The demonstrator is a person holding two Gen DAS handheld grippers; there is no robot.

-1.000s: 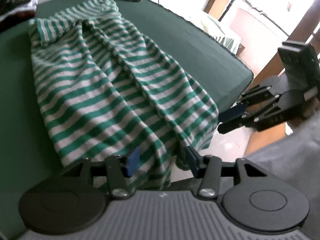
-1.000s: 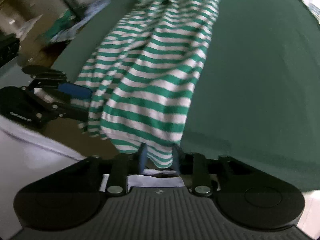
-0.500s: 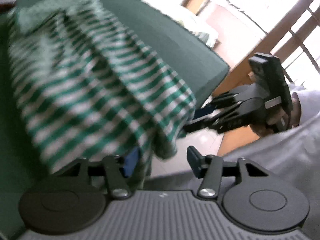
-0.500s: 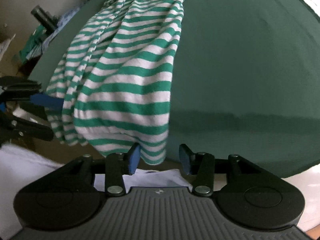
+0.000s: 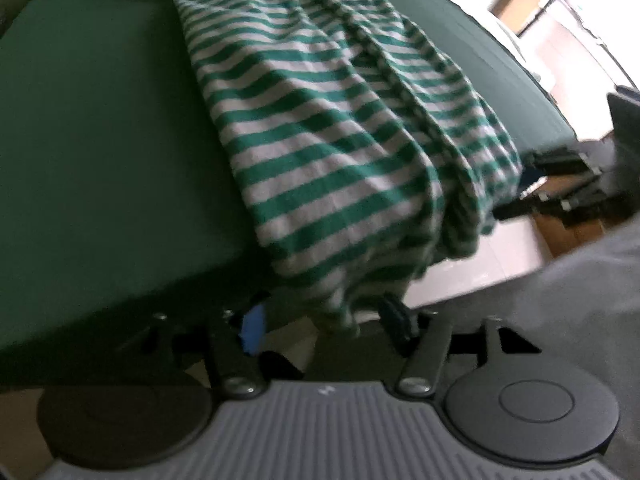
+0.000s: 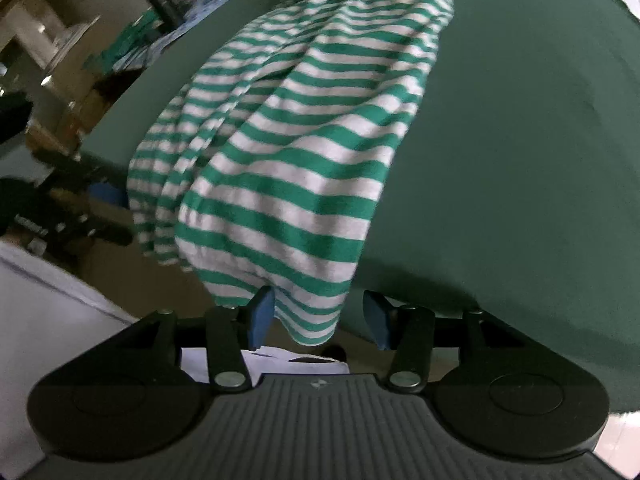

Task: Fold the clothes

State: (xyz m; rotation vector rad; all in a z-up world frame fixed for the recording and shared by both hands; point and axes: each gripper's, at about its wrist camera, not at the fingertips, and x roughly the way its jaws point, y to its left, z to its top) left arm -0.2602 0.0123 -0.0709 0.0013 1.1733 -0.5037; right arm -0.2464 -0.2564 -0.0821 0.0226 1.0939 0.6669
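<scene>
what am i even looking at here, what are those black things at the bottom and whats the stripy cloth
These are two views from small cameras, each mounted on a hand-held tool with two fingers. A person holds one in each hand; there is no robot arm. The black and grey shape at the bottom of each picture is the tool itself.

In the left-hand view, the left gripper has its fingers spread open, with the shirt's hem hanging between them. In the right-hand view, the right gripper is open too, again with the hem between the fingers. Neither is pinching the cloth.

The stripy cloth is a green and white striped shirt lying lengthwise on a bed with a dark green sheet, its lower end drooping over the edge. Each view also shows the other tool off to one side.
</scene>
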